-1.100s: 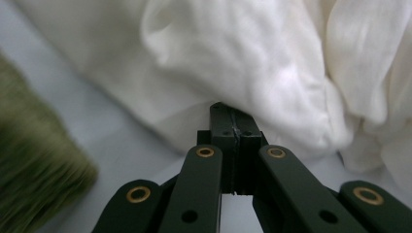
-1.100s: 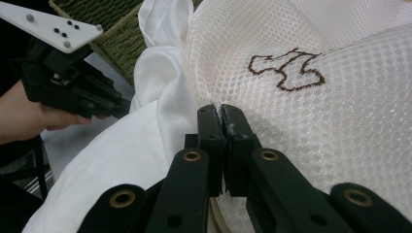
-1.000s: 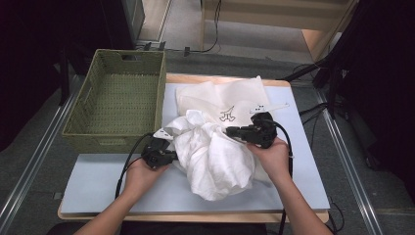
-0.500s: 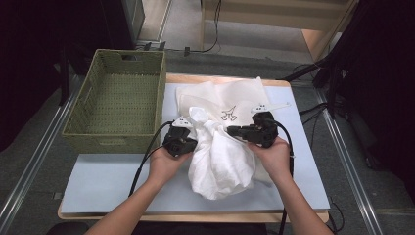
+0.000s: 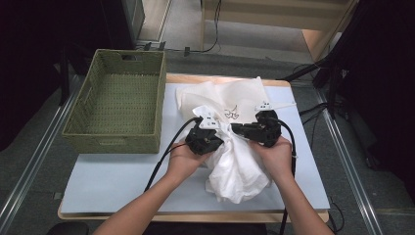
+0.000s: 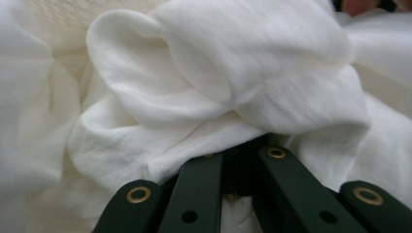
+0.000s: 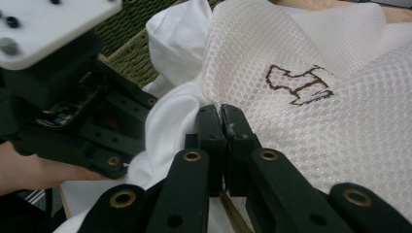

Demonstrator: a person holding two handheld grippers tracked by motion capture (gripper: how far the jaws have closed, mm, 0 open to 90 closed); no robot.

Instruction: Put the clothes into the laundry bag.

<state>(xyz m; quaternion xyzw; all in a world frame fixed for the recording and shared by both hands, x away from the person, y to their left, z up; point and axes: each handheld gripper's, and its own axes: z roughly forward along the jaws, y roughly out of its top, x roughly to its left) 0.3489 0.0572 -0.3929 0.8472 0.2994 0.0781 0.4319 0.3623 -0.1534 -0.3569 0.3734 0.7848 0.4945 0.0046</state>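
No legible writing — none anywhere.

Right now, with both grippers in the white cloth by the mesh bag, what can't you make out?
- Left gripper tips: left gripper view, buried under white cloth.
- Mesh bag opening: right gripper view, covered by cloth folds.
- Mesh bag's brown print: high view, too small.
- Table under the bundle: high view, hidden.

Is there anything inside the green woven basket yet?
No: in the high view the green woven basket shows only its bare woven floor, and the white cloth lies on the table beside it.
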